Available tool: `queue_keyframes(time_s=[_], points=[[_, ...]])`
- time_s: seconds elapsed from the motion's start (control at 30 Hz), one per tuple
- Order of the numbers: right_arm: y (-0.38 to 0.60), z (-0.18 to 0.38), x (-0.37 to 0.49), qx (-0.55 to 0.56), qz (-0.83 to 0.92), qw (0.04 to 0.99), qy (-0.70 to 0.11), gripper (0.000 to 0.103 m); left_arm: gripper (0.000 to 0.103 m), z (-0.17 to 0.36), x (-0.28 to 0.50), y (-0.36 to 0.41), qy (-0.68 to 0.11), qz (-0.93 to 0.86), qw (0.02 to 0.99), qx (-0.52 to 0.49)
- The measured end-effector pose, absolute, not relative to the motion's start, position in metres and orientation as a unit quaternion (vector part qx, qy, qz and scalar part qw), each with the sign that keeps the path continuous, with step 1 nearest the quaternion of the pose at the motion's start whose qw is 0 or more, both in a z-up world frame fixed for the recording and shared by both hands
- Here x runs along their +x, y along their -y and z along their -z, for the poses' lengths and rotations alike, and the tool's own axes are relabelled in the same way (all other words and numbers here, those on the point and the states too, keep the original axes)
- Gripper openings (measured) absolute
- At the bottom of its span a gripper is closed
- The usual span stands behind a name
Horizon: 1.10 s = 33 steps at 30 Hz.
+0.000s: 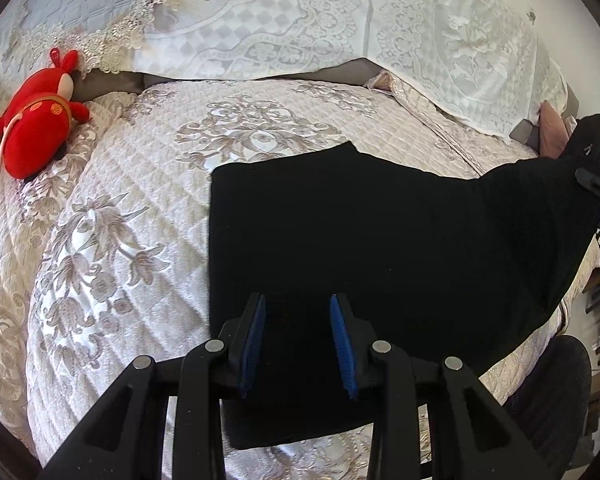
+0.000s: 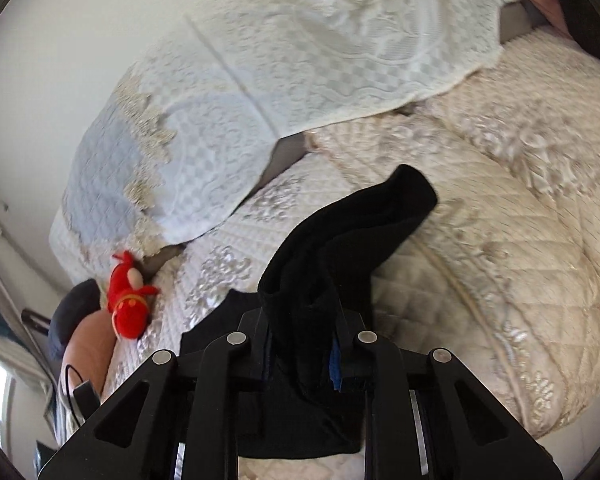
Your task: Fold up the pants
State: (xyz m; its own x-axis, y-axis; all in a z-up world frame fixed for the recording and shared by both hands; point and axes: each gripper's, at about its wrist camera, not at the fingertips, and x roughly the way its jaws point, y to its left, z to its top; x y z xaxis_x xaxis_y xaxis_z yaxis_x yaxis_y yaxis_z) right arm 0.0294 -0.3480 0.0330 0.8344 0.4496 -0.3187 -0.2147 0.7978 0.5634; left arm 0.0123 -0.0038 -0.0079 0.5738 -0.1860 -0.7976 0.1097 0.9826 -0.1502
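A quilted cream bedspread (image 1: 112, 216) with floral stitching covers the bed, lace-covered pillows (image 1: 300, 20) at twelve o'clock. The black pants (image 1: 380, 232) lie mid-bed, partly folded, their three-o'clock end lifted. A red plush toy (image 1: 36, 128) sits at nine o'clock, well apart. The left gripper (image 1: 298, 340) hovers over the near edge, fingers spread, holding nothing. The right gripper (image 2: 300, 352) pinches a bunched fold of the pants. The cloth looks soft, light and limp; it will likely sag, so corners or the hem edge seem the best holds.
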Motion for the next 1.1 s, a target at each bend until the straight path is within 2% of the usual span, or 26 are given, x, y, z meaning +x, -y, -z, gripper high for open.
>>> queue_keyframes(time_s=[0.4, 0.73, 0.97, 1.03, 1.1], points=[[0.239, -0.056, 0.025, 0.160, -0.297, 0.913, -0.229, 0.021, 0.036, 0.013, 0.006, -0.038, -0.452, 0.055, 0.887, -0.073], [0.140, 0.002, 0.034, 0.051, -0.356, 0.879, -0.313, 0.021, 0.036, 0.019, -0.005, -0.076, -0.450, 0.025, 0.888, -0.096], [0.123, 0.024, 0.035, 0.014, -0.350, 0.872, -0.342, 0.022, 0.036, 0.022, -0.011, -0.105, -0.448, 0.001, 0.886, -0.121], [0.118, 0.024, 0.031, -0.008, -0.348, 0.874, -0.338, 0.023, 0.036, 0.021, -0.011, -0.108, -0.447, -0.002, 0.886, -0.126], [0.110, 0.028, 0.030, -0.027, -0.352, 0.870, -0.344, 0.032, 0.036, 0.019, -0.011, -0.110, -0.445, -0.002, 0.887, -0.128]])
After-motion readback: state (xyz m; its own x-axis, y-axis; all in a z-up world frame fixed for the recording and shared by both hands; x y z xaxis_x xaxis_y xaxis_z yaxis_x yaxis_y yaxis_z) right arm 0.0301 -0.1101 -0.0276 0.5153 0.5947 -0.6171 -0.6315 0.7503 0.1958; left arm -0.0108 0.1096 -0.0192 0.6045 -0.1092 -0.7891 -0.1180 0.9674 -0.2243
